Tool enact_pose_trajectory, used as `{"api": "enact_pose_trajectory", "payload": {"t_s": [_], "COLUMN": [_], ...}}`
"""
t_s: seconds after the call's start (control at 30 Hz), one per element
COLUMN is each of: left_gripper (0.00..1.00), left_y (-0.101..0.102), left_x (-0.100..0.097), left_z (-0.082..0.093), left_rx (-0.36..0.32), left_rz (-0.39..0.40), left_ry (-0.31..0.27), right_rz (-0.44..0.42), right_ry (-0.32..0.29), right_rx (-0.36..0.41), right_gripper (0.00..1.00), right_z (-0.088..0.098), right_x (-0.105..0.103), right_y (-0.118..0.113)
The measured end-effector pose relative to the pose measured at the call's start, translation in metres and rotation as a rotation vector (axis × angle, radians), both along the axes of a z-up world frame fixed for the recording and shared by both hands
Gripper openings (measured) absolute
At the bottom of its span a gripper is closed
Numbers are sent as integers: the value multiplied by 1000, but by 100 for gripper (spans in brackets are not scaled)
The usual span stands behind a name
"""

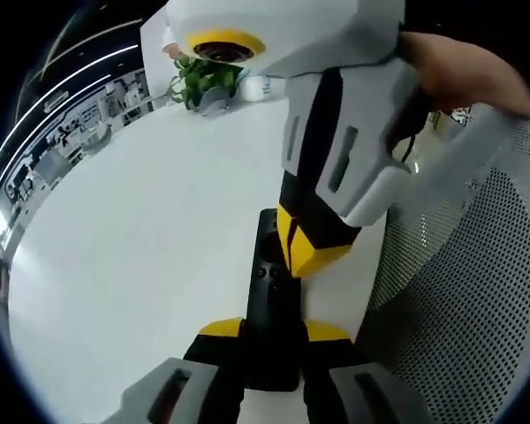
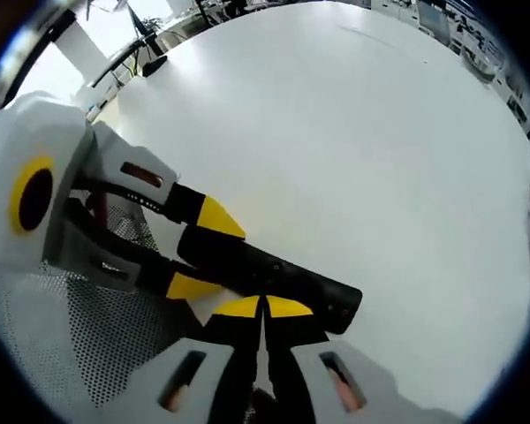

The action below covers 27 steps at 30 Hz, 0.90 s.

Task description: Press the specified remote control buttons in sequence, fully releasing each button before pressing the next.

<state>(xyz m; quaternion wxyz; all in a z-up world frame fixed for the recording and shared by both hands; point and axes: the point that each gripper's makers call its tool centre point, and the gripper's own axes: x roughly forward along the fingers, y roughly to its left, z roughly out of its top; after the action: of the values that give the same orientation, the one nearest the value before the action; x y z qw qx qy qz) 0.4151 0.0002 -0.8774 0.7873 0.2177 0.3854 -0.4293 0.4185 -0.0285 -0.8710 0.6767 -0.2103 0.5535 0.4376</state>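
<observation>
Left hand-held gripper clamps remote lengthwise, pointing forward.

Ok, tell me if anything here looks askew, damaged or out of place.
Nothing stands out. The black remote lies flat at the white table edge, clamped by the left gripper, while the shut right gripper presses its tips on it. No damage or spill shows.

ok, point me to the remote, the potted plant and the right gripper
remote [image 1: 267, 291]: left gripper view, on its black top face between the jaws.
potted plant [image 1: 203, 79]: left gripper view, on its green leaves at the far table edge.
right gripper [image 1: 305, 258]: left gripper view, at its yellow tips, closed together on the remote.
</observation>
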Motion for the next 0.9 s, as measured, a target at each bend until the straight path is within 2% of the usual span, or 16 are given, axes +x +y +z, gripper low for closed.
{"api": "enact_pose_trajectory", "payload": {"t_s": [0.03, 0.1, 0.2, 0.27, 0.4, 0.6, 0.9], "left_gripper": [23, 24, 24, 24, 24, 24, 24], "left_y": [0, 0, -1, 0, -1, -8, -9], "left_x": [0, 1, 0, 0, -1, -8, -8], "left_z": [0, -1, 0, 0, 1, 1, 1], "left_rx": [-4, -18, -15, -15, -16, -22, -21], "left_rz": [2, 16, 9, 8, 2, -62, -82], "left_ry": [-1, 10, 3, 4, 2, -9, -11], "right_rz": [-2, -73, -189, -207, -174, -81, -48], "right_ry": [0, 46, 79, 82, 56, 4, 29], "right_rx": [2, 27, 126, 156, 148, 65, 49], "right_gripper": [0, 0, 0, 0, 0, 0, 0], "right_z": [0, 3, 13, 17, 17, 8, 4], "right_x": [1, 2, 10, 12, 11, 7, -1], "right_y": [0, 0, 5, 7, 10, 8, 9]}}
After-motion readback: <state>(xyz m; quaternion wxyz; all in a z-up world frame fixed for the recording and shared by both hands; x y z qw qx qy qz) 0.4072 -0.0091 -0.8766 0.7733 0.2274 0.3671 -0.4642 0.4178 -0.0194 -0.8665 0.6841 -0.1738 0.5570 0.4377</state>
